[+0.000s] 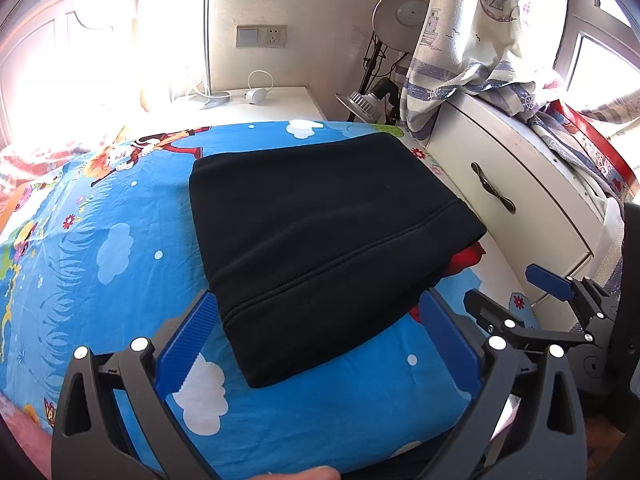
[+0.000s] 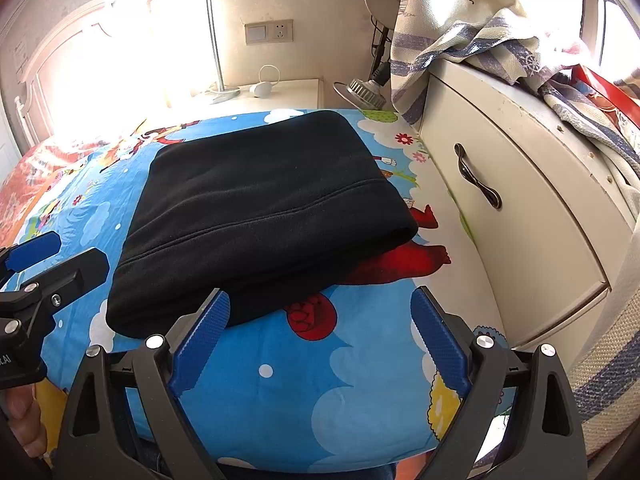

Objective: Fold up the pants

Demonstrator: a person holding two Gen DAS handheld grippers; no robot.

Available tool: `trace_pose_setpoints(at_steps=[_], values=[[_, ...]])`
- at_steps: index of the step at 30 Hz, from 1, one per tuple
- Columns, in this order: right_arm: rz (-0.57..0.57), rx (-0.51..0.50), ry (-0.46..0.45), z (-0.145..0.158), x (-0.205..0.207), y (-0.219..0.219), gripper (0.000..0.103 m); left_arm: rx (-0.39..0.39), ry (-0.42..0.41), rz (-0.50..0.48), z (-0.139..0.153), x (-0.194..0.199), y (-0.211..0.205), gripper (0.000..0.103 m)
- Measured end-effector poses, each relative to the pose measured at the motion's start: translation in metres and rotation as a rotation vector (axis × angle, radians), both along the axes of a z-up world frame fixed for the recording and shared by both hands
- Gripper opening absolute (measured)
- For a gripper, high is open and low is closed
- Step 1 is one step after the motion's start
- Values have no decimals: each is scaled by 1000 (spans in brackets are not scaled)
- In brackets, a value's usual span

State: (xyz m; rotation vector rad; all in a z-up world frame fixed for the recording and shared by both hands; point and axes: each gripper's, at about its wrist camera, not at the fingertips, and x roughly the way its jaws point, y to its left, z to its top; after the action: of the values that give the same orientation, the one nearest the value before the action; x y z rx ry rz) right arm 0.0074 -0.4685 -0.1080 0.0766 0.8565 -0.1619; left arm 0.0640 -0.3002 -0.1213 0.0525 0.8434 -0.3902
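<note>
The black fleece pants (image 1: pixel 320 236) lie folded into a compact rectangle on the blue cartoon bedsheet (image 1: pixel 120 264); they also show in the right wrist view (image 2: pixel 256 216). My left gripper (image 1: pixel 320 300) is open and empty, its blue pads either side of the near edge of the pants, just above it. My right gripper (image 2: pixel 320 300) is open and empty, hovering over the sheet (image 2: pixel 320 380) at the near right corner of the pants. Each gripper shows in the other's view: the right one (image 1: pixel 532 292) at the right, the left one (image 2: pixel 52 260) at the left.
A white cabinet (image 2: pixel 520 200) with a dark handle stands close to the bed's right edge, cloth piled on top. A white nightstand (image 1: pixel 248 108) and a lamp (image 1: pixel 400 16) stand behind the bed. A headboard (image 2: pixel 60 72) is at the far left.
</note>
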Motion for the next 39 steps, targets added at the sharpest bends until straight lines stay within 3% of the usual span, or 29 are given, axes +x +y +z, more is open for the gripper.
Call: trace_pose_setpoints(at_steps=[39], values=[[-1, 6, -4, 0, 0, 1, 88, 6, -14, -14, 1, 0, -5, 101]])
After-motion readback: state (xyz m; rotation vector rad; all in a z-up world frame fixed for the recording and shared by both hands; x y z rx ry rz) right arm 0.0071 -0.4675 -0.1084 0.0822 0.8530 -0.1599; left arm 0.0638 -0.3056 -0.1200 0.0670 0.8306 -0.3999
